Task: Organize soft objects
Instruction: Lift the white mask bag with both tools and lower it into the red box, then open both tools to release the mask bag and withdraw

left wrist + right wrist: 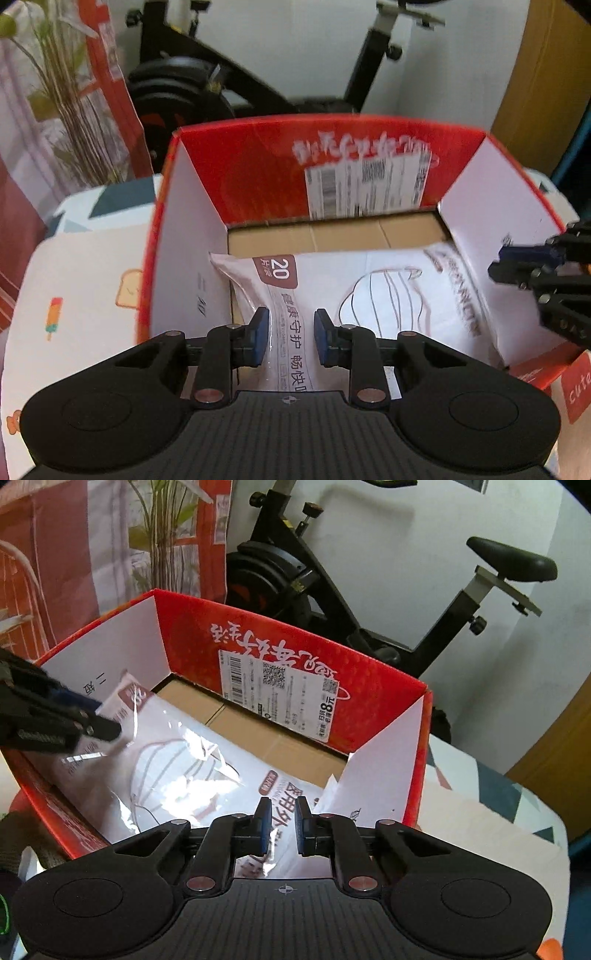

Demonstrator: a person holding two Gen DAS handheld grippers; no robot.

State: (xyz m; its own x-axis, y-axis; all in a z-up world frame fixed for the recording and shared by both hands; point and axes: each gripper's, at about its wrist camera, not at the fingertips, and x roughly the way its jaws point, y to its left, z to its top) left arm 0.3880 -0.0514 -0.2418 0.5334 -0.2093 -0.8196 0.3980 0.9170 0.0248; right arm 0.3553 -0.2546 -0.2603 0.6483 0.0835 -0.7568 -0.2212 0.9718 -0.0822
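- A soft white plastic pack of face masks (369, 295), printed with a mask outline and a brown "20" label, lies across the inside of an open red cardboard box with white inner flaps (266, 177), resting on the brown cardboard bottom.
- The left gripper (291, 338), black with blue pads, sits at one end of the pack; its jaws are narrowly apart with the pack's printed edge between them. Whether the pads press on it cannot be told.
- The right gripper (282, 825) sits at the pack's other end, jaws drawn almost together and pinching the plastic edge.
- The box's far red wall carries a white shipping label (277, 698).
- The box stands on a white patterned cloth (85, 266).
- A black exercise bike (332, 590) stands behind against a pale wall.
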